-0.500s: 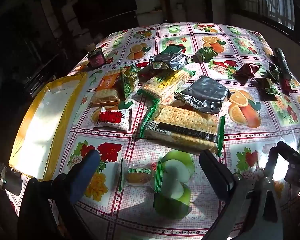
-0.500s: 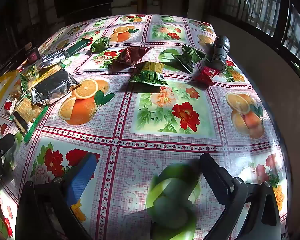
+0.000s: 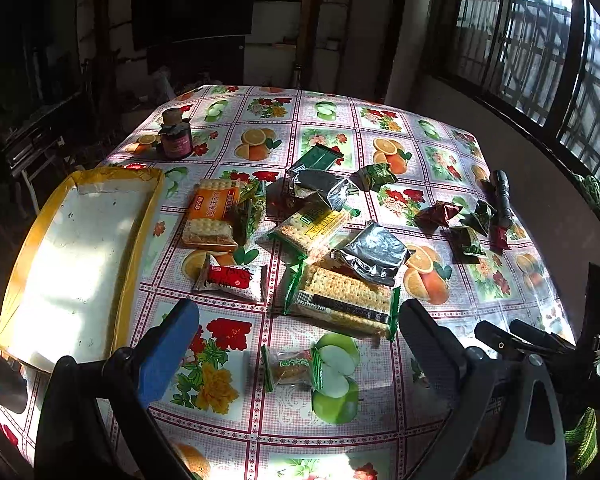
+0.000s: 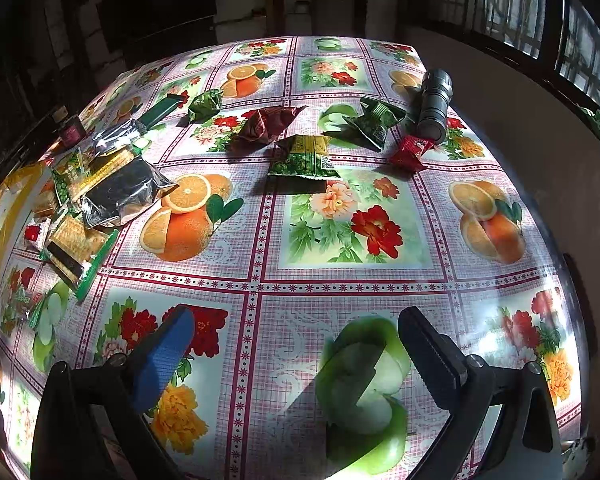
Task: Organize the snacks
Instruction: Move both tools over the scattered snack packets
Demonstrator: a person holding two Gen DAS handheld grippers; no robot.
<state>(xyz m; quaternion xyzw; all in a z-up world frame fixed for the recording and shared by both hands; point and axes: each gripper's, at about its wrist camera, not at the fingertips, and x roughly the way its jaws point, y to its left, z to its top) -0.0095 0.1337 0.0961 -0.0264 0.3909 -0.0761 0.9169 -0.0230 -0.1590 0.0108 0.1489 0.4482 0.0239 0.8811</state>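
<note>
Both grippers — left gripper (image 3: pixel 296 344) & right gripper (image 4: pixel 296 344) — gape wide, empty, snacks scattered right of the yellow tray (image 3: pixel 138 236), prob. their destination — nothing sorted yet.

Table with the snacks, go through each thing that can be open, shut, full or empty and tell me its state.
Yellow tray: empty.
Dark jar: upright, lid on.
Long cracker pack: sealed, lying flat.
Small cookie packet: sealed, flat.
Flashlight: lying on its side.
Left gripper: open, holding nothing.
Right gripper: open, holding nothing.
</note>
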